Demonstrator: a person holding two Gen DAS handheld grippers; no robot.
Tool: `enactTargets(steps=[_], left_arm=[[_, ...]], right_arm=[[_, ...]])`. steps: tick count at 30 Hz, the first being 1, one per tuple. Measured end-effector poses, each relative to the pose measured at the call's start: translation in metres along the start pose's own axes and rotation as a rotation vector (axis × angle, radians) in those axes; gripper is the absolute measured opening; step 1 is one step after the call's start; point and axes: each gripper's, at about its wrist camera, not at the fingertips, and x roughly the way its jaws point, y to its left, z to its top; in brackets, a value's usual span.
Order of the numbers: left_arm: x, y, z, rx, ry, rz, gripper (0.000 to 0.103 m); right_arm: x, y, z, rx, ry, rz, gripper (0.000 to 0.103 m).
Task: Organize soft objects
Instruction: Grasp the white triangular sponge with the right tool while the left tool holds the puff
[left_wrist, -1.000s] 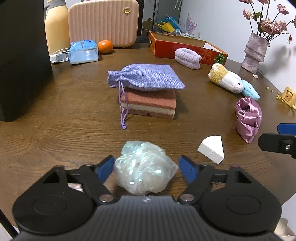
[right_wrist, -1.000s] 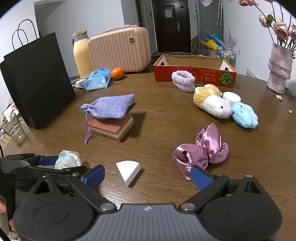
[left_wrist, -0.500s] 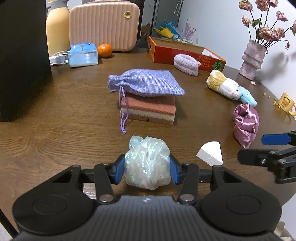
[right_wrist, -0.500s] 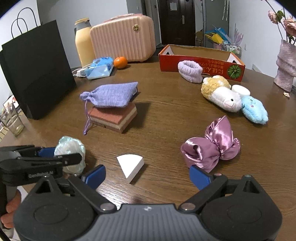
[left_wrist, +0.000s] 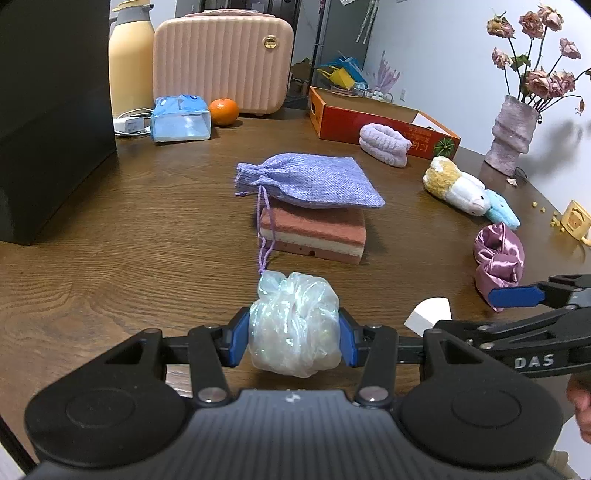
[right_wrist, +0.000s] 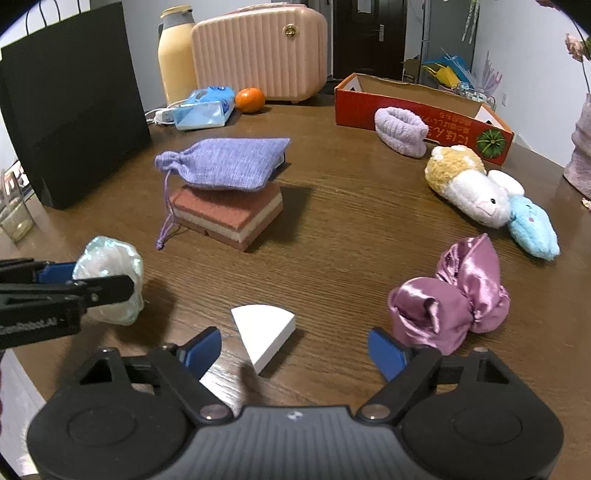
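Dark wooden table (left_wrist: 110, 229) before white wall (left_wrist: 443, 55), black door (right_wrist: 369, 33)

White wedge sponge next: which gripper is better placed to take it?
Right. The right gripper is closing with the white wedge sponge between its pads, untouched so far. The left gripper is shut on the iridescent scrunchie.

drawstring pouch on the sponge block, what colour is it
Lavender purple, knitted-looking drawstring pouch; clearest in the right wrist view.
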Motion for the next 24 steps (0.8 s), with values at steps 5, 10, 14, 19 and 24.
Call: enactTargets(steps=[5, 10, 14, 19, 24], left_arm=[[0.001, 0.003, 0.0, -0.01, -0.002, 0.011, 0.049], [0.002, 0.006, -0.001, -0.019, -0.002, 0.013, 0.049], [0.002, 0.006, 0.0, -0.02, -0.002, 0.016, 0.049], [0.002, 0.006, 0.0, -0.021, -0.002, 0.016, 0.049], [0.003, 0.006, 0.0, -0.022, -0.004, 0.014, 0.049]], right_arm=[[0.01, 0.003, 0.001, -0.017, 0.0, 0.004, 0.078], [0.017, 0.007, 0.001, -0.038, -0.001, 0.001, 0.073], [0.021, 0.01, 0.0, -0.047, 0.002, 0.004, 0.064], [0.022, 0.01, 0.0, -0.054, -0.003, 0.011, 0.059], [0.023, 0.009, 0.0, -0.047, -0.009, 0.021, 0.054]])
